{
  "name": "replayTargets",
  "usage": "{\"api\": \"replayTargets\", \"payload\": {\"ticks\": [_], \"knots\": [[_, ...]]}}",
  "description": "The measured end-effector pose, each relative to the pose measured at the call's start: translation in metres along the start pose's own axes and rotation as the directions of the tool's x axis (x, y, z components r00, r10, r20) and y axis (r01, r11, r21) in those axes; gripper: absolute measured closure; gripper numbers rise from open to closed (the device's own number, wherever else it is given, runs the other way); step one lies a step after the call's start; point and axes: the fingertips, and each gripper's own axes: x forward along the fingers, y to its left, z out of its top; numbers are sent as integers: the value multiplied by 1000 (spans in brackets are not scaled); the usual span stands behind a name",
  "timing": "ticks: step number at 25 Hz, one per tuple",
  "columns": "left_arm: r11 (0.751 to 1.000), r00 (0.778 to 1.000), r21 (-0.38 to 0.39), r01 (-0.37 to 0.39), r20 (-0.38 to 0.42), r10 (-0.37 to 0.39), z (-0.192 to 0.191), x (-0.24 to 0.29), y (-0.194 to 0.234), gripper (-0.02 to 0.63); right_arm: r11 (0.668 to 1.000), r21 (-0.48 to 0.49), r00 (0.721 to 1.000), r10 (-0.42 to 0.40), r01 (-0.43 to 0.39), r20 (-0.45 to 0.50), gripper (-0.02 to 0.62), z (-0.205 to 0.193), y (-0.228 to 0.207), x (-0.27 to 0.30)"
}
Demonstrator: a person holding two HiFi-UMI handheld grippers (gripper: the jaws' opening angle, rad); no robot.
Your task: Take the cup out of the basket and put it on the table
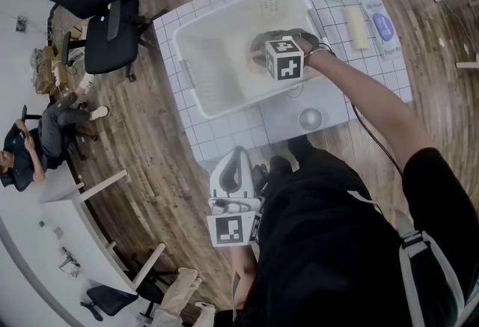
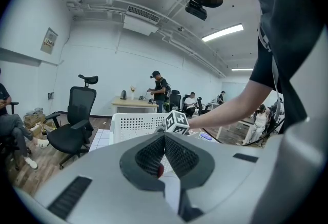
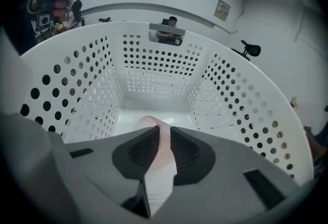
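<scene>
- The right hand-held gripper (image 3: 160,147) reaches down into the white basket (image 1: 196,67). Its jaws are clamped on one wall of the pale pink cup (image 3: 149,123).
- The cup sits inside the basket, at its right half in the head view. It juts ahead of the pads toward the basket floor. I cannot tell whether it is already off that floor.
- The perforated basket walls stand all around the cup, so the way out is probably straight up. Bare desk (image 1: 278,120) lies just on the person's side of the basket.
- The left hand-held gripper (image 1: 238,156) is closed and empty. It is held near the person's body, well apart from the basket, so the right hand is the nearer one.
</scene>
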Motion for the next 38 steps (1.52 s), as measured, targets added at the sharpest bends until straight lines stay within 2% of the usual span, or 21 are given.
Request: {"api": "replayTargets", "payload": {"ticks": [5, 10, 22, 31, 38], "knots": [[1000, 1000, 1, -2, 1, 2, 0, -1, 1, 597, 999, -24, 1000, -29, 29, -6, 563, 1, -4, -5], [1000, 1000, 3, -5, 4, 5, 1, -3, 3, 597, 998, -36, 998, -55, 55, -5, 565, 3, -6, -7], [1000, 999, 15, 20, 24, -21, 4, -9, -6, 597, 992, 26, 991, -126, 125, 53, 565, 23, -17, -44], [996, 995, 61, 72, 57, -76, 12, -17, -15, 597, 962, 130, 955, -259, 241, 147, 564, 49, -17, -108], [987, 986, 82, 142, 82, -148, 15, -31, -27, 597, 942, 183, 931, -315, 282, 185, 565, 67, 9, -155]]}}
